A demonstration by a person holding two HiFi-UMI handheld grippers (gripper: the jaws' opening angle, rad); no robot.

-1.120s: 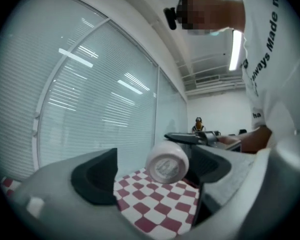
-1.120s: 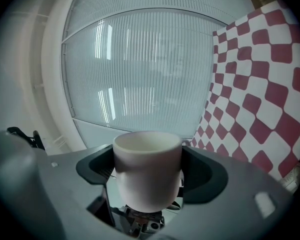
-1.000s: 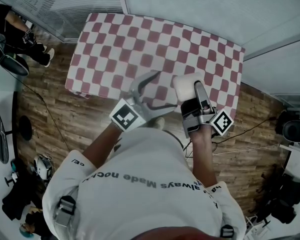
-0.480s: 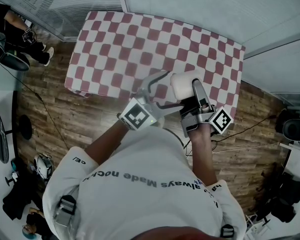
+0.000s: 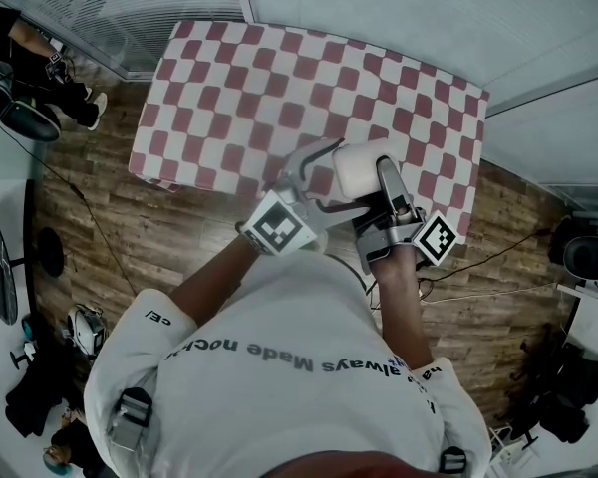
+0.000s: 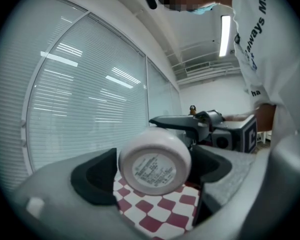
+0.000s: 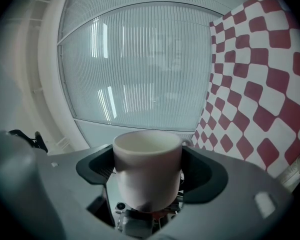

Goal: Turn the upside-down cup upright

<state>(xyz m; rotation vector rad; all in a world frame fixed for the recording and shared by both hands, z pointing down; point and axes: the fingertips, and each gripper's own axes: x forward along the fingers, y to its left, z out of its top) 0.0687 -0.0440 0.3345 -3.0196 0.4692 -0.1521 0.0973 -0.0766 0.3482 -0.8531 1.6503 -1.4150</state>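
Observation:
A white cup (image 5: 355, 167) hangs above the near edge of the checkered table (image 5: 239, 78), lying on its side. My right gripper (image 5: 371, 172) is shut on it. In the right gripper view the cup (image 7: 147, 166) is clamped between both pads, open mouth pointing away from the camera. My left gripper (image 5: 331, 175) is open, one jaw on each side of the cup's base. In the left gripper view the labelled bottom of the cup (image 6: 155, 168) faces the camera between the spread pads, a small gap on each side. The right gripper (image 6: 205, 129) shows behind it.
The red-and-white cloth covers the whole table, with nothing else on it. Wooden floor (image 5: 179, 237) surrounds the table. A person (image 5: 20, 58) is at the upper left, and cables and gear (image 5: 40, 366) lie at the left. Blinds (image 7: 140, 59) stand behind the table.
My left gripper has moved right, up to the cup, so its open jaws now flank the base. The right gripper and the cup shifted slightly left.

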